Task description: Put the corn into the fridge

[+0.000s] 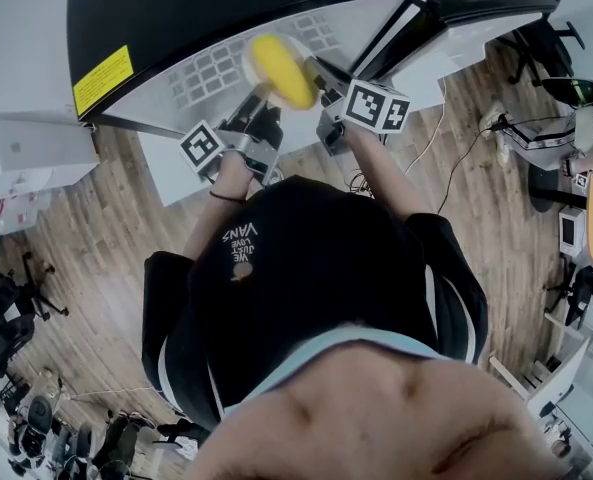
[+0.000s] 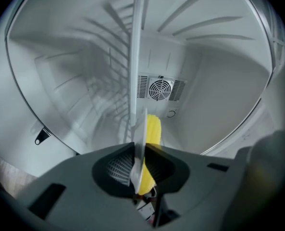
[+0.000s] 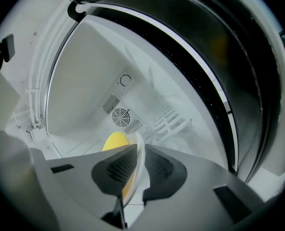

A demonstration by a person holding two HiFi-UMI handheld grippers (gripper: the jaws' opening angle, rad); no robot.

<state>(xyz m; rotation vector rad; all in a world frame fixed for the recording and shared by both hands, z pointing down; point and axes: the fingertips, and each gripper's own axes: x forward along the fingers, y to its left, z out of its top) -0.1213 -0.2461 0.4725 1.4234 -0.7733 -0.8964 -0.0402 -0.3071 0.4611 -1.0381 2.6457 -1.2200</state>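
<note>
**Entry: corn to fridge, transfer under way**

- **Tools.** I am holding my left gripper [image 1: 248,128] and my right gripper [image 1: 332,108] narrow. Each is pinching the thin rim of one white plate [image 1: 306,50] from its own side.
- **Item.** The corn [image 1: 281,68] is lying on that plate. I am carrying it at the open mouth of the fridge [image 1: 206,78], between the two tools and clear of any shelf I can see.
- **Progress.** The fridge is standing open and the corn is lifted and facing the cavity. By my judgement, I have yet to push the plate further in, set it on a shelf, let go of the rim and draw both tools out.
- **Head view only.** It is showing both tools at once, the corn from above as a yellow oval, the fridge's dark top, and the wooden floor [image 1: 96,228] below.
- **Gripper views only.** They are showing the pads closed on the plate, seen edge-on. They are also showing the inside: a round fan grille [image 2: 160,88] on the back wall and a wire shelf [image 2: 118,81]. The right gripper view is adding the dark door seal [image 3: 214,81].
</note>
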